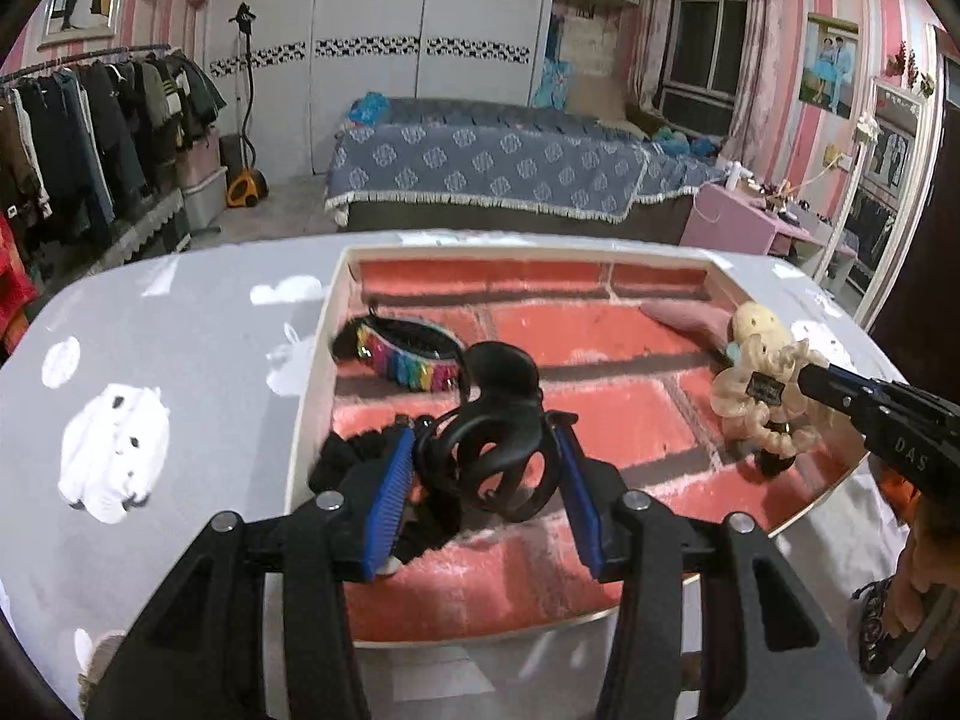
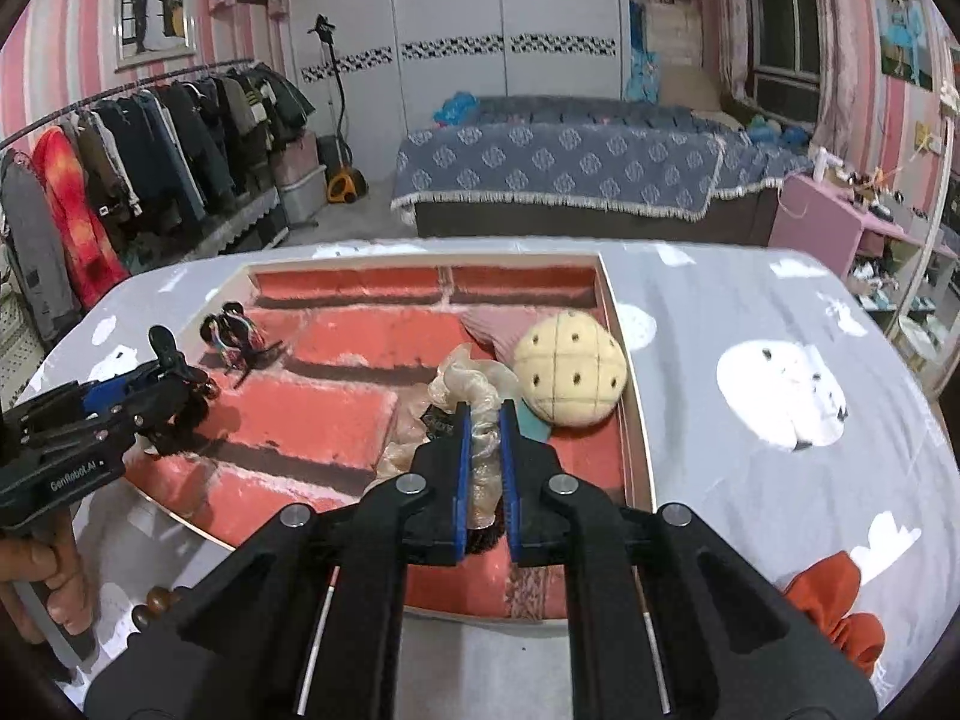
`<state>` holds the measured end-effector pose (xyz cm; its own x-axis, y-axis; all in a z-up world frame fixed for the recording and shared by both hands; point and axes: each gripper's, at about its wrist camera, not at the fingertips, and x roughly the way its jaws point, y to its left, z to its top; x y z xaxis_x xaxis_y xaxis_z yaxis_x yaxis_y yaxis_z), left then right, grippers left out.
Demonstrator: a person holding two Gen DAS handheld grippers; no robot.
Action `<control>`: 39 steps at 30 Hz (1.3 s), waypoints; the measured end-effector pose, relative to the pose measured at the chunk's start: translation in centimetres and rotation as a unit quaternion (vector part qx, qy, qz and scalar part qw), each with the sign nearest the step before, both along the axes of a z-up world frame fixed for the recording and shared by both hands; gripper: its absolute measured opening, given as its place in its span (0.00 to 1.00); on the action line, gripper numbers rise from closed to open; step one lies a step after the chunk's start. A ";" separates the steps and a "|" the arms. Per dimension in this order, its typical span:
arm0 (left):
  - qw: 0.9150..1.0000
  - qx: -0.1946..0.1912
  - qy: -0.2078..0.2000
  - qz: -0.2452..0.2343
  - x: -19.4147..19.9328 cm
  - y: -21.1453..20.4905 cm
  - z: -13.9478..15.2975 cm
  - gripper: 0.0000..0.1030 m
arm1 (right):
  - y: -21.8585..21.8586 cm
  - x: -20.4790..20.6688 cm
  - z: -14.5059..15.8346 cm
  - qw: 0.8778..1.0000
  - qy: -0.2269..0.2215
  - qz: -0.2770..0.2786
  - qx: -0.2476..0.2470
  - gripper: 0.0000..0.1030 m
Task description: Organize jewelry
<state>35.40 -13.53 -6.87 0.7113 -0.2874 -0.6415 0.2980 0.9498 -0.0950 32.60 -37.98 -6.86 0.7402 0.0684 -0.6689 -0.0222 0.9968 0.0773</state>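
With both hands low over the box: two hair pieces look headed for the brick-patterned tray (image 1: 600, 336)
Left hand-held gripper (image 1: 489, 456): blue pads clamp a black claw clip (image 1: 492, 426) by its sides, above the tray's near-left part; probably held so to set it down upright
Right hand-held gripper (image 2: 483, 456): jaws nearly together, pinching a cream organza scrunchie (image 2: 474, 384); it sits low by the tray's right wall
Already in tray: rainbow-beaded hair band (image 1: 402, 354) far left; cream plush ball (image 2: 570, 375) far right
Surface: grey cartoon-print worktop (image 1: 180, 372); orange scrunchie (image 2: 840, 606) outside the tray
Room: bedroom; blue-covered bed (image 1: 510, 162); clothes rack (image 2: 150, 138)
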 end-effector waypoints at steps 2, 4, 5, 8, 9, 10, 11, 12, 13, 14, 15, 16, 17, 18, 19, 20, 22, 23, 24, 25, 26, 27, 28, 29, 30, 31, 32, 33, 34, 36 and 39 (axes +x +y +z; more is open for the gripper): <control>1.000 0.001 0.005 -0.001 0.2 0.1 -0.5 0.46 | -0.3 0.3 -0.4 1.000 0.010 -0.003 0.006 0.12; 1.000 0.003 0.009 -0.003 0.4 0.0 -0.7 0.46 | -0.4 0.5 -0.6 1.000 0.014 -0.005 0.009 0.14; 1.000 0.003 0.011 -0.003 0.4 -0.1 -0.7 0.46 | -0.6 0.5 -0.7 1.000 0.015 -0.006 0.009 0.14; 1.000 0.002 0.018 -0.002 0.6 -0.1 -1.1 0.46 | -0.6 0.4 -0.8 1.000 0.015 -0.007 0.010 0.19; 1.000 0.000 0.019 -0.002 0.7 -0.1 -1.1 0.50 | -0.7 0.3 -0.7 1.000 0.014 -0.008 0.010 0.21; 1.000 -0.002 0.020 -0.001 0.7 0.0 -1.1 0.56 | -0.8 0.3 -0.7 1.000 0.012 -0.009 0.010 0.22; 1.000 -0.003 0.021 0.000 0.7 0.1 -1.1 0.58 | -0.9 0.2 -0.6 1.000 0.012 -0.009 0.011 0.23; 1.000 -0.006 0.021 0.002 0.7 0.2 -1.1 0.59 | -0.9 0.2 -0.6 1.000 0.011 -0.010 0.011 0.24; 1.000 -0.007 0.020 0.002 0.7 0.3 -1.0 0.60 | -0.9 0.2 -0.6 1.000 0.011 -0.009 0.012 0.24; 1.000 -0.007 0.020 0.004 0.7 0.3 -1.0 0.61 | -0.9 0.1 -0.6 1.000 0.010 -0.010 0.012 0.25; 1.000 -0.009 0.019 0.004 0.6 0.4 -1.0 0.61 | -0.9 0.1 -0.6 1.000 0.009 -0.010 0.012 0.25; 1.000 -0.010 0.017 0.004 0.6 0.4 -0.8 0.61 | -0.9 0.0 -0.4 1.000 0.007 -0.010 0.014 0.25; 1.000 -0.010 0.014 0.004 0.5 0.5 -0.5 0.61 | -0.9 0.0 -0.3 1.000 0.004 -0.011 0.014 0.25; 1.000 -0.009 0.009 0.004 0.3 0.5 -0.2 0.61 | -1.0 -0.1 -0.1 1.000 0.001 -0.011 0.015 0.26; 1.000 -0.009 0.003 0.004 0.1 0.5 0.2 0.61 | -1.1 -0.3 0.2 1.000 -0.003 -0.010 0.018 0.27; 1.000 -0.011 -0.002 0.003 -0.1 0.5 0.6 0.62 | -1.1 -0.5 0.6 1.000 -0.009 -0.009 0.022 0.30; 1.000 -0.016 -0.020 0.002 -0.8 0.6 2.2 0.63 | -1.2 -1.0 1.6 0.999 -0.023 -0.008 0.021 0.34; 0.999 -0.014 -0.030 0.003 -1.2 0.8 3.0 0.64 | -1.3 -1.3 2.4 0.999 -0.031 -0.008 0.021 0.35; 0.999 -0.012 -0.043 0.004 -1.7 0.9 3.9 0.65 | -1.3 -1.7 3.2 0.999 -0.040 -0.008 0.021 0.36; 0.998 -0.010 -0.056 0.007 -2.2 1.3 4.8 0.68 | -1.5 -2.3 4.5 0.998 -0.056 -0.008 0.023 0.37; 0.998 -0.010 -0.063 0.011 -2.6 1.5 5.4 0.71 | -1.6 -2.7 5.3 0.997 -0.066 -0.008 0.024 0.43; 0.997 -0.012 -0.075 0.019 -3.3 2.1 6.5 0.75 | -1.7 -3.3 6.1 0.997 -0.078 -0.008 0.024 0.50; 0.996 -0.012 -0.085 0.028 -4.1 2.7 7.3 0.76 | -1.9 -4.1 7.1 0.995 -0.092 -0.009 0.022 0.54; 0.995 -0.009 -0.092 0.030 -4.6 3.1 7.8 0.76 | -2.1 -4.8 7.7 0.995 -0.099 -0.009 0.018 0.58; 0.994 -0.001 -0.104 0.032 -5.5 3.6 8.3 0.76 | -2.1 -5.4 8.2 0.994 -0.106 -0.007 0.013 0.60; 0.993 0.007 -0.114 0.033 -6.2 4.1 8.6 0.76 | -2.3 -6.5 8.6 0.993 -0.114 -0.003 0.006 0.62; 0.992 0.016 -0.124 0.036 -7.3 4.9 8.7 0.76 | -2.4 -7.2 8.8 0.993 -0.120 0.000 0.002 0.67; 0.991 0.021 -0.126 0.038 -7.9 5.5 8.6 0.78 | -2.7 -8.4 8.8 0.992 -0.126 0.002 -0.001 0.75; 0.991 0.023 -0.127 0.039 -8.7 6.2 8.4 0.79 | -2.8 -9.0 8.7 0.992 -0.128 0.003 -0.001 0.79; 0.990 0.021 -0.132 0.047 -10.4 7.6 7.9 0.80 | -3.0 -10.9 8.0 0.992 -0.129 0.007 -0.001 0.85; 0.986 0.025 -0.155 0.063 -13.6 9.5 6.9 0.81 | -3.0 -14.5 6.9 0.991 -0.134 0.014 -0.013 0.87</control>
<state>21.75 -4.05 0.03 0.9032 -0.1582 -0.3990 0.1848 0.9823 0.0289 18.07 -40.93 0.00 0.8897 0.0773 -0.4500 -0.0669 0.9970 0.0390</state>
